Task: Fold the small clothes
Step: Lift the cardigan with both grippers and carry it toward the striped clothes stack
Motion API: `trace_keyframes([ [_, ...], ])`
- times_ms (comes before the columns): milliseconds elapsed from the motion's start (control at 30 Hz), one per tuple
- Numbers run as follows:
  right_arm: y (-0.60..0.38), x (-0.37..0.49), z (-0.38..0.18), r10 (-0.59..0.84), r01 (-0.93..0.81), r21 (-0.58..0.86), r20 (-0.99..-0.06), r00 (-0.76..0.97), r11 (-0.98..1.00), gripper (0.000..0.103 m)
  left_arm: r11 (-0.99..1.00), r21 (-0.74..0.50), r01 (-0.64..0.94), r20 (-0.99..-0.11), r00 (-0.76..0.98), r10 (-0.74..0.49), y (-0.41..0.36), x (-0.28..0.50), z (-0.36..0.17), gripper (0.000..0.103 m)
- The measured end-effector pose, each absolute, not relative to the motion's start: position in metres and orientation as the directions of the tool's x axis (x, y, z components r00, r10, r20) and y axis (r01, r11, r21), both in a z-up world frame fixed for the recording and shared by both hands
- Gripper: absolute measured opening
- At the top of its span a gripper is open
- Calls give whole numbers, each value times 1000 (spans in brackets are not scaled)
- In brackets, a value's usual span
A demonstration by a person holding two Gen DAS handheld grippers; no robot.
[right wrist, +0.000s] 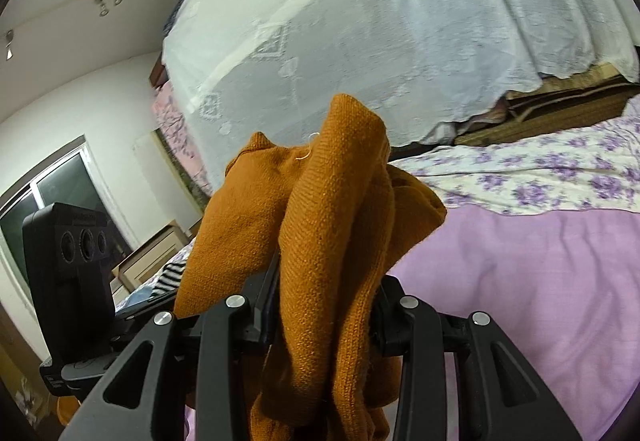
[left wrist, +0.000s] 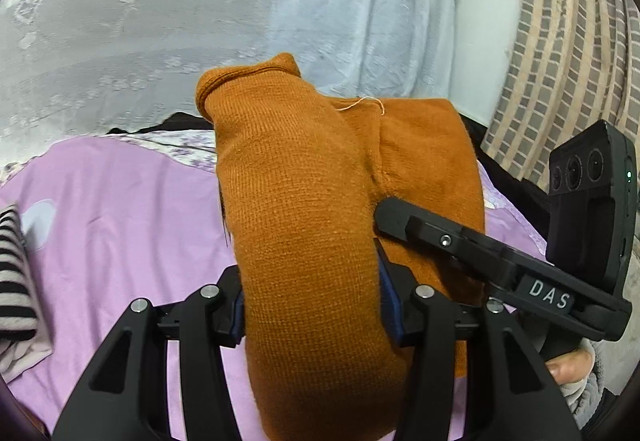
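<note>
While both grippers are raised above the bed, one orange knitted garment (left wrist: 304,209) hangs between them, clear of the lilac sheet (left wrist: 120,209). The left gripper (left wrist: 310,305) has its two jaws pressed against a thick bundle of the knit, which bulges out ahead of them and drops away below the bottom edge of the left wrist view. The right gripper (right wrist: 324,301) likewise clamps a bunched fold of the same garment, the cloth rising in a peak above its jaws and trailing down between the linkage arms. One loose pale thread (left wrist: 362,103) curls from a seam near the top of the cloth.

From the left wrist view the right gripper comes in from the right side, one of its fingers (left wrist: 404,219) lying against the orange knit. One striped black-and-white garment (left wrist: 14,269) lies on the sheet at the left edge, well apart from the orange one. One white lace cover (right wrist: 380,25) drapes over the far side, and one floral purple-and-white cloth (right wrist: 540,169) borders the lilac sheet. One checked fabric (left wrist: 560,53) hangs at the upper right.
</note>
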State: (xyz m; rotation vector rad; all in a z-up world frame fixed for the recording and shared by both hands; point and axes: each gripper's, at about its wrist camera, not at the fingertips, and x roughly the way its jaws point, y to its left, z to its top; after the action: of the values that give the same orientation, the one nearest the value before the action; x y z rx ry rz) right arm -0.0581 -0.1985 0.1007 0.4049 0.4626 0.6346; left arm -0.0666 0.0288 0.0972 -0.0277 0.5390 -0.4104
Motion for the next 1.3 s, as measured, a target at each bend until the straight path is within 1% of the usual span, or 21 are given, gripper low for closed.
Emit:
trace_keyframes([
  [100,-175,-62,107,663,-496,478,-286,692,725,37,930,-127,345,-483,797,-362,52,-74,101,49],
  [233,-127,-62,117,705,-555,454,-295,645,697,37,956,-97,277,-469,835,-290,93,-85,106,49],
  [433,-46,-57,131,771,-641,431,-303,561,636,37,980,-112,164,-455,868,-198,164,-96,112,49],
  [733,77,-40,159,870,-752,438,-281,406,493,37,993,-110,-49,-427,904,-2,283,-107,137,49],
  [933,148,-21,168,908,-791,455,-282,309,410,37,982,-105,-159,-433,896,99,340,-99,148,49],
  [1100,190,4,159,922,-785,495,-295,252,373,37,968,-140,-210,-463,878,123,382,-82,140,49],
  [1300,229,38,128,913,-763,525,-348,213,378,37,949,-202,-243,-515,850,108,422,-51,112,49],
])
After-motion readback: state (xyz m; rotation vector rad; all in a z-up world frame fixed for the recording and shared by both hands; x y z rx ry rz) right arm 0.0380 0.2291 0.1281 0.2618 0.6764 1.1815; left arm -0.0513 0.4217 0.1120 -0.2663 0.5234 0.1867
